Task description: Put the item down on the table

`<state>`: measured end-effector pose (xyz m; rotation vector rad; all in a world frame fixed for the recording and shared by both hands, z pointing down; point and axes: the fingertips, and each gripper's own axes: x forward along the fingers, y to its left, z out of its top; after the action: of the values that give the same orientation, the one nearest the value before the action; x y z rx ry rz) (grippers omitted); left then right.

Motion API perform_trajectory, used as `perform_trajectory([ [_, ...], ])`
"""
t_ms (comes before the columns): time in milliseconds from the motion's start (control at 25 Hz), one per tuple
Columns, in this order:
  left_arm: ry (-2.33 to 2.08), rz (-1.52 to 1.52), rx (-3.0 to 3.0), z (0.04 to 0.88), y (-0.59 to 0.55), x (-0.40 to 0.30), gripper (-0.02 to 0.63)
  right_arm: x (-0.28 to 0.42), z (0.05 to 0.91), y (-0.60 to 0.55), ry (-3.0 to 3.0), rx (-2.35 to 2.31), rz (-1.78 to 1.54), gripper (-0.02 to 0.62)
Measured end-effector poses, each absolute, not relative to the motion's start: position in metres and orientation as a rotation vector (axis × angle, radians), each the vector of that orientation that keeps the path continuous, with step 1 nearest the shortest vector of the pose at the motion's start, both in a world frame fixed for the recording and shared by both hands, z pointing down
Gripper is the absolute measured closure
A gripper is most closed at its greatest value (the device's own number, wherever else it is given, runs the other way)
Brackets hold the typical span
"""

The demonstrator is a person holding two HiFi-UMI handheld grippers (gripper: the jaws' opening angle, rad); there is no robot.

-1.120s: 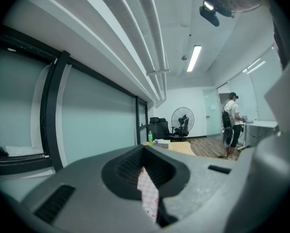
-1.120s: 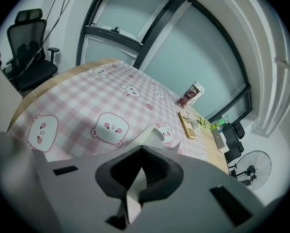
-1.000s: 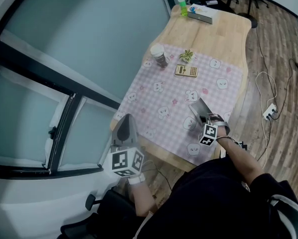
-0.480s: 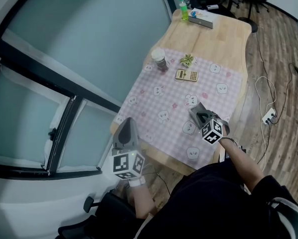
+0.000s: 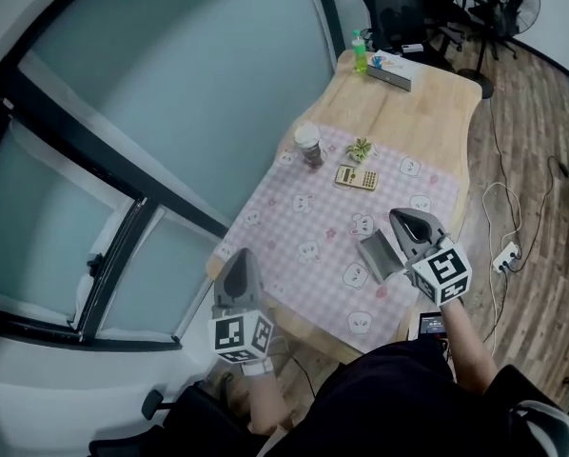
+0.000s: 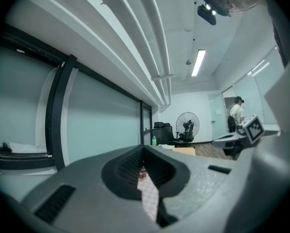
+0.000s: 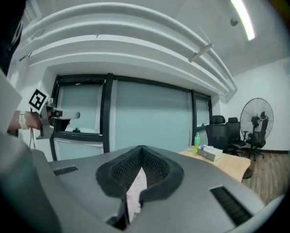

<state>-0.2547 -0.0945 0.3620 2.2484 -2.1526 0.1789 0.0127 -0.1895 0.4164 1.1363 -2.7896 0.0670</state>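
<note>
Right claw (image 5: 400, 217) pressed together, empty, over checked tablecloth (image 5: 308, 222), left claw (image 5: 239, 255) likewise together by table (image 5: 427, 112) corner, box (image 5: 392, 68) print unreadable

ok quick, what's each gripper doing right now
left gripper: closed, nothing held between its jaws
right gripper: closed, nothing held between its jaws

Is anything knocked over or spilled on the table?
No, nothing looks wrong. The cup, the little plant and the calculator sit neatly on the pink checked cloth. The green bottle stands upright beside the tissue box at the far end. I see no spill.
</note>
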Motion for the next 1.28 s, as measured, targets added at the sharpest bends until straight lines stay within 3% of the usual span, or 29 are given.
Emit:
perform_trajectory([
  [280, -2.231, 0.222, 2.222, 0.353, -0.091, -0.257, 0.607, 0.06, 0.341, -0.174, -2.94, 1.4, 0.115, 0.581],
  [440, -2.238, 0.02, 2.218, 0.334, -0.08, -0.261, 0.607, 0.074, 0.352, -0.17, -2.909, 1.471, 0.232, 0.581],
  [1280, -2.219, 0.101, 2.241, 0.321, -0.073, -0.25, 0.607, 0.075, 0.338, -0.157, -2.853, 1.463, 0.128, 0.581],
])
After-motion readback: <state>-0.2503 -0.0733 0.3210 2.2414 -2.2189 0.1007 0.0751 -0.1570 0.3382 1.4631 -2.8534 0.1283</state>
